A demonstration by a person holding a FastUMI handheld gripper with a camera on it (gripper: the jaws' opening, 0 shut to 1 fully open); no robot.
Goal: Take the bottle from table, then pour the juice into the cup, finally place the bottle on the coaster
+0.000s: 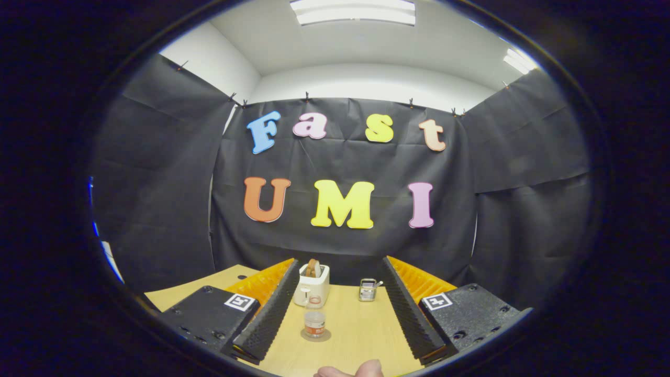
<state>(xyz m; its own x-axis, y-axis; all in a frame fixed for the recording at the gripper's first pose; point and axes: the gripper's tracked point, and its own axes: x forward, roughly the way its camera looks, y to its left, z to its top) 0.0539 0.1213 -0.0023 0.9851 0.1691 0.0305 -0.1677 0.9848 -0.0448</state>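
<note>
We see the tool (pixel 340 309) spread wide, its fingers gripping nothing. The bottle (pixel 314 320) stands upright on the coaster (pixel 315 335) between the fingers, nearer the left one, with bare surface (pixel 361 335) to its right. Beyond it sit a white toaster (pixel 312 285) and a small metal cup (pixel 368 289) (well apart), near the far edge.

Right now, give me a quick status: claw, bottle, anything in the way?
Claw open, holding nothing. Bottle upright on coaster, between the fingers. Toaster just behind bottle.
</note>
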